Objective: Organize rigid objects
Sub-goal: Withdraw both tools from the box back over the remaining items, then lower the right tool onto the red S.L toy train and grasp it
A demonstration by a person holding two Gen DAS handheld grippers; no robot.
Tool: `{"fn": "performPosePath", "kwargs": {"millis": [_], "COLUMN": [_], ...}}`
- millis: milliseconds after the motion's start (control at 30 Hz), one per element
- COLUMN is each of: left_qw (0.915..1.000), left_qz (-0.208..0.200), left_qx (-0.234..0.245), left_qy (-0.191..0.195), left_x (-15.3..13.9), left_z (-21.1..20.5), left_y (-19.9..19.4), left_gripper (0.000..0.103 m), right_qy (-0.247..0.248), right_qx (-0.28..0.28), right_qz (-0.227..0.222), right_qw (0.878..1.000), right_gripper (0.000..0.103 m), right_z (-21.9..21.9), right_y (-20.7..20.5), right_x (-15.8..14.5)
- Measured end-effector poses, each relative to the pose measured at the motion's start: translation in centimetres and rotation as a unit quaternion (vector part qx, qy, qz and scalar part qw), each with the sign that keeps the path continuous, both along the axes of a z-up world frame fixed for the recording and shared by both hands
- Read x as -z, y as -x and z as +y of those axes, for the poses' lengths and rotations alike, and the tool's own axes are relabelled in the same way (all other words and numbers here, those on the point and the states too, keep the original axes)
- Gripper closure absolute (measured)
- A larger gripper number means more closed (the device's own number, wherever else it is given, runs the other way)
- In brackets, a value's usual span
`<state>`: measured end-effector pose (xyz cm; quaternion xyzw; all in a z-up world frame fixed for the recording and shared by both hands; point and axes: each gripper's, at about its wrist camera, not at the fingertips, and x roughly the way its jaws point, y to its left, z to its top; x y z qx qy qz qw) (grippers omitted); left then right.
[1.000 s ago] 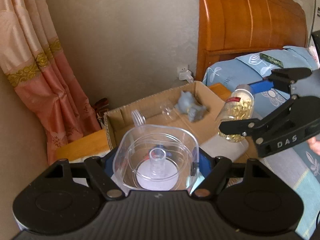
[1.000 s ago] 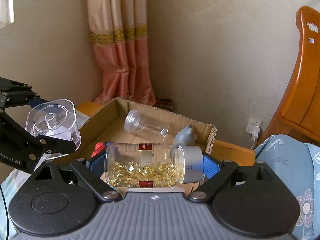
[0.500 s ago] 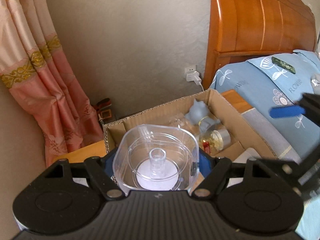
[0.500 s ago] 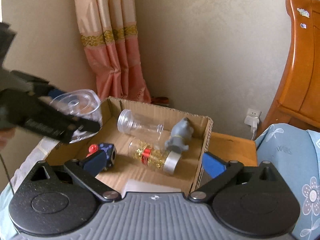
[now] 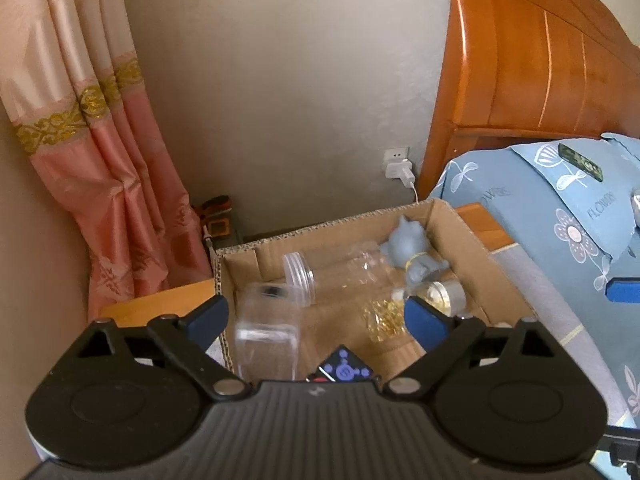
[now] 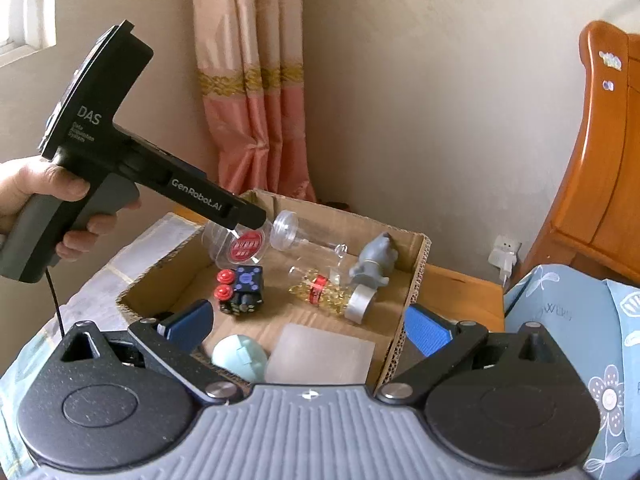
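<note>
Left wrist view, left gripper (image 5: 316,316): fingers spread apart, nothing between them; it hangs over the cardboard box (image 5: 472,236) at frame centre.
Left wrist view, task things: clear square container (image 5: 266,332) at the box's lower left, seemingly resting inside; clear tube (image 5: 332,272) and capsule bottle (image 5: 416,304) lie on their sides to the right, grey figurine (image 5: 412,246) at the far corner.
Right wrist view, right gripper (image 6: 308,326): fingers wide apart, empty, at the box's near edge.
Right wrist view, contents: black cube toy (image 6: 244,290) centre-left, teal ball (image 6: 240,360) and frosted slab (image 6: 320,354) at the bottom.
Risk: the container may tip against the box wall; round bottles could roll if nudged.
Room: open cardboard floor lies mid-box; the walls close in on every side, and the left tool crowds the upper left.
</note>
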<state>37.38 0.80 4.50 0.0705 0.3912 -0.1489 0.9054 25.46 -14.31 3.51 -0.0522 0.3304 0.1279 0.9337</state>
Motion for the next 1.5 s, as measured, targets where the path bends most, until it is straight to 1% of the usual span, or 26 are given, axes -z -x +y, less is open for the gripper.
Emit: {"fn": "performPosePath", "kwargs": {"millis": [133,300,400,467,567,667,733,800,867,933,1033,1133,1233,1333,1500], "left_qw": [0.9999,0.9998,0.9998,0.9997,0.9996,0.9990,0.9980,0.9969,0.9957,0.9946,0.9912,0.9885,0.9859,0.9850,0.9839], "left_qz": [-0.007,-0.017,-0.022,-0.022,-0.017,-0.013,-0.003,0.009,0.018,0.024,0.031,0.046,0.059,0.059,0.064], "left_qx": [0.005,0.007,0.001,-0.011,-0.023,-0.043,-0.062,-0.078,-0.089,-0.101,-0.126,-0.140,-0.151,-0.160,-0.167], "left_qy": [-0.005,-0.005,0.001,0.001,0.002,0.006,0.010,0.014,0.017,0.005,-0.029,-0.036,-0.041,-0.025,0.000], "left_x": [-0.5,-0.9,-0.9,-0.7,0.0,1.2,2.5,3.9,5.6,7.2,9.5,11.2,12.4,12.7,13.0], "left_z": [-0.1,0.2,0.5,0.8,1.2,1.9,2.4,3.0,3.4,3.5,3.7,4.0,4.5,5.1,6.0], "left_y": [2.3,5.7,7.9,9.4,11.5,13.4,14.6,15.5,16.5,17.1,17.7,18.1,18.0,18.1,17.9], "left_gripper": [0.006,0.005,0.005,0.005,0.005,0.005,0.005,0.005,0.005,0.005,0.005,0.005,0.004,0.002,0.001], "right_qy": [0.000,-0.012,-0.013,-0.016,-0.039,-0.068,-0.087,-0.093,-0.087,-0.073,-0.066,-0.072,-0.064,-0.053,-0.050], "right_qx": [-0.002,0.002,0.012,0.023,0.039,0.057,0.070,0.084,0.091,0.094,0.094,0.087,0.085,0.087,0.092], "right_qz": [-0.005,0.001,0.004,0.010,0.022,0.042,0.056,0.066,0.077,0.092,0.100,0.099,0.097,0.087,0.081], "right_qw": [1.000,1.000,1.000,1.000,0.998,0.995,0.992,0.990,0.989,0.989,0.988,0.989,0.990,0.991,0.991], "right_gripper": [0.000,0.000,0.000,0.000,0.000,0.000,0.000,0.000,0.000,0.000,0.000,0.000,0.000,0.000,0.000], "right_z": [0.4,0.7,0.8,0.9,0.8,0.6,0.6,0.8,1.2,1.7,2.3,3.1,3.9,5.0,6.7], "right_y": [1.4,3.5,4.5,5.2,6.1,6.7,7.0,7.2,7.4,7.2,7.0,6.7,5.9,4.8,2.7], "right_x": [-0.2,0.2,0.9,1.5,2.7,4.2,5.4,6.6,7.9,9.3,10.6,11.3,11.6,12.1,12.8]}}
